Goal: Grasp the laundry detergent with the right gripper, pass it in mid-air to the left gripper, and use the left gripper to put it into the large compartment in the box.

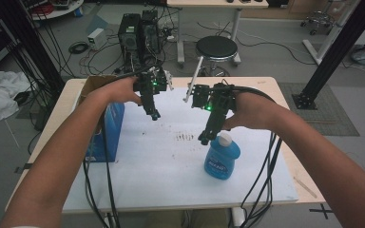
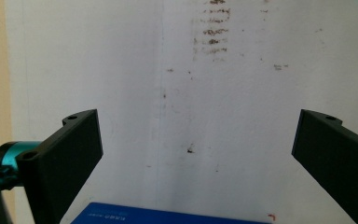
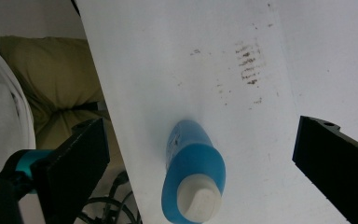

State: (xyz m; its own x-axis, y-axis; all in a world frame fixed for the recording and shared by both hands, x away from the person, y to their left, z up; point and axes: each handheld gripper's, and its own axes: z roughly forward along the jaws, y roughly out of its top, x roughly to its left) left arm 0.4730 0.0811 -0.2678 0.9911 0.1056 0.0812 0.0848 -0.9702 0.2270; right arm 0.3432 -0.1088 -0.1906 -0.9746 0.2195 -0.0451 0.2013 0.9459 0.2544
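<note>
Right gripper view showed my right gripper (image 3: 200,154) spread wide above the blue bottle (image 3: 193,172) at bottom center — I judged centering first wisest; left gripper (image 2: 193,149) gaped too.

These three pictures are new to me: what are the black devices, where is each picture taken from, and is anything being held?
A person holds one two-jaw tool in each hand. The high view looks down on the table: the left hand-held gripper hangs above the white sheet, near a blue box; the right hand-held gripper hovers beside a blue bottle with a white cap. The other two pictures come from cameras riding on each tool, looking along its black jaws. Both stand wide open; neither holds anything. The right one looks down on the bottle, upright between its jaws.
</note>
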